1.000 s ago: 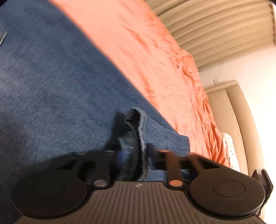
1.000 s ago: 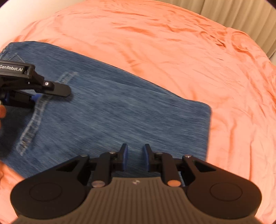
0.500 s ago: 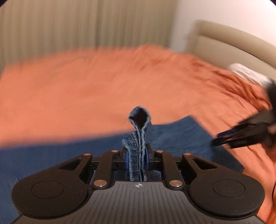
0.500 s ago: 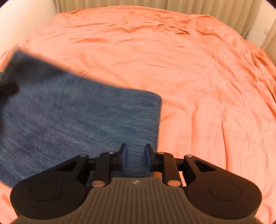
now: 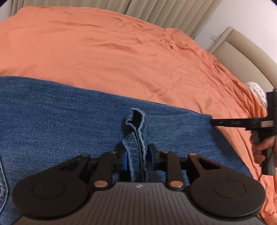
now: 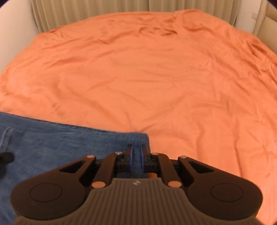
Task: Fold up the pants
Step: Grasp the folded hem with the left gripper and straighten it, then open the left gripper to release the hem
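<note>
Both tongs work the jeans point(image 5: 60, 117) spread on the orange bedspread point(image 5: 112, 52). Left gripper point(image 5: 138, 155), jaws just widening, has a bunched denim fold point(image 5: 137, 131) between its pads. Right gripper point(image 6: 136, 155) has just closed, clenched at the jeans' corner edge.

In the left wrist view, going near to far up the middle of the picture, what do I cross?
Left gripper with a bunched fold of denim between its fingers → flat jeans → orange bedspread → beige curtains. Its jaws have just been opening; the fold is in the gap.
</note>
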